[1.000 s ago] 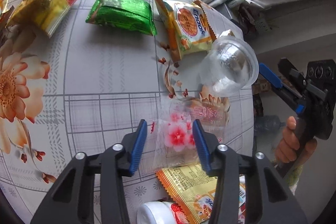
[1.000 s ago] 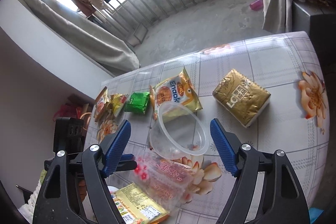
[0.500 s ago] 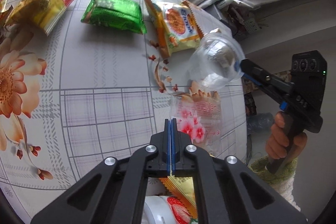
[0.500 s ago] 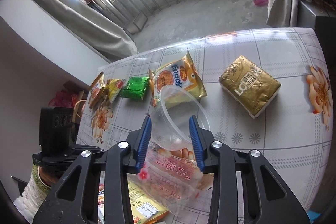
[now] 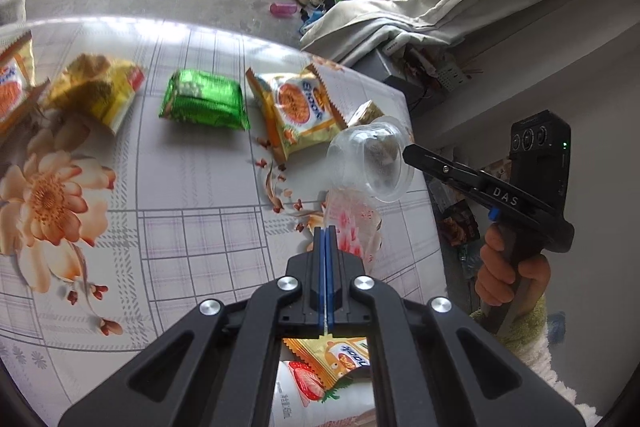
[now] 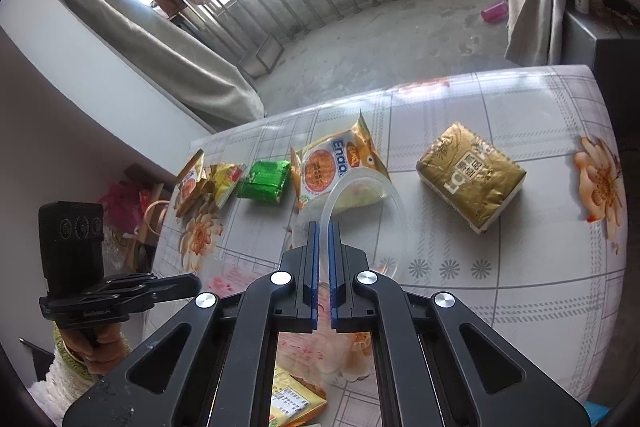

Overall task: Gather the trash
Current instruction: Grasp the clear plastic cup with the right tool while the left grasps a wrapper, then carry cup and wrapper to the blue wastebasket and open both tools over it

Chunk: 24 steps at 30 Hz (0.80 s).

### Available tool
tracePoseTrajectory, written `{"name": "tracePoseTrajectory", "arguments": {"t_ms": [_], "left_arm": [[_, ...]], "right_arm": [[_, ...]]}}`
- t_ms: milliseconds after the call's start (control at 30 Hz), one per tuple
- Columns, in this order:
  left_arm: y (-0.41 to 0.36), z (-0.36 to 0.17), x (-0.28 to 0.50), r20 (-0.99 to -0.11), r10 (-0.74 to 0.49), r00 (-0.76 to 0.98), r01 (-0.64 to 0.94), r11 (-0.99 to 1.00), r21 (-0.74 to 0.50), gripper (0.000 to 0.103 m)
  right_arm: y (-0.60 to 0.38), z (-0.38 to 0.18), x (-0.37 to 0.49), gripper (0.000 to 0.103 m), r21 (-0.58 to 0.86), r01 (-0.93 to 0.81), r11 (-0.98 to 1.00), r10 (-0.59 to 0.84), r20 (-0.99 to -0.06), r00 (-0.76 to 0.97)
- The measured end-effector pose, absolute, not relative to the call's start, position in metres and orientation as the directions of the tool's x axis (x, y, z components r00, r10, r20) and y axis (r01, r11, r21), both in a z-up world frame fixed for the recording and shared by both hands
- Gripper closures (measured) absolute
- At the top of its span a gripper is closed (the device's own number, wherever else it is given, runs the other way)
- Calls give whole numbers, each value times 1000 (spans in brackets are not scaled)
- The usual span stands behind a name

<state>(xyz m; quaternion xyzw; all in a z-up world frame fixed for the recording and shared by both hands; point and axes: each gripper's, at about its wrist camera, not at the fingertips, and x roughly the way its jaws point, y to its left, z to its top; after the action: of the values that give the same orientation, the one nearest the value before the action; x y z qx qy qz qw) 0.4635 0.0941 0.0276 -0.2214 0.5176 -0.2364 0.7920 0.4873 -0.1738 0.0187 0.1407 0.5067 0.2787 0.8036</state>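
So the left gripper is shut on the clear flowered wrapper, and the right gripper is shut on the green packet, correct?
Not the green packet: the right wrist view shows the right gripper shut on the clear plastic cup. The left gripper does pinch the flowered wrapper.

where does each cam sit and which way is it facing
Left wrist: on the left gripper, aimed down across the table; shut on the clear flowered wrapper; the other hand shows.
Right wrist: on the right gripper, facing the railing; shut on the clear plastic cup.
Shared: cup, Enaak packet, green packet.
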Motion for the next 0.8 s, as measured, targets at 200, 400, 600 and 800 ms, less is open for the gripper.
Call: {"name": "tracePoseTrajectory", "arguments": {"t_ms": [200,400,600,800], "left_arm": [[100,48,452,-712,-569,412,167,815,-555,103],[110,66,441,-688,-564,457,155,812,-563,103],[118,96,419,-631,-600,493,168,777,-607,103],[101,133,376,-590,-623,514,227,762,-606,103]], "right_arm": [[-177,26,483,100,503,-306,808,587,-728,354],[-183,48,468,100,489,-305,817,576,-712,403],[-205,87,434,101,469,-314,826,564,-673,479],[-251,130,373,101,455,-293,841,536,-621,572]]}}
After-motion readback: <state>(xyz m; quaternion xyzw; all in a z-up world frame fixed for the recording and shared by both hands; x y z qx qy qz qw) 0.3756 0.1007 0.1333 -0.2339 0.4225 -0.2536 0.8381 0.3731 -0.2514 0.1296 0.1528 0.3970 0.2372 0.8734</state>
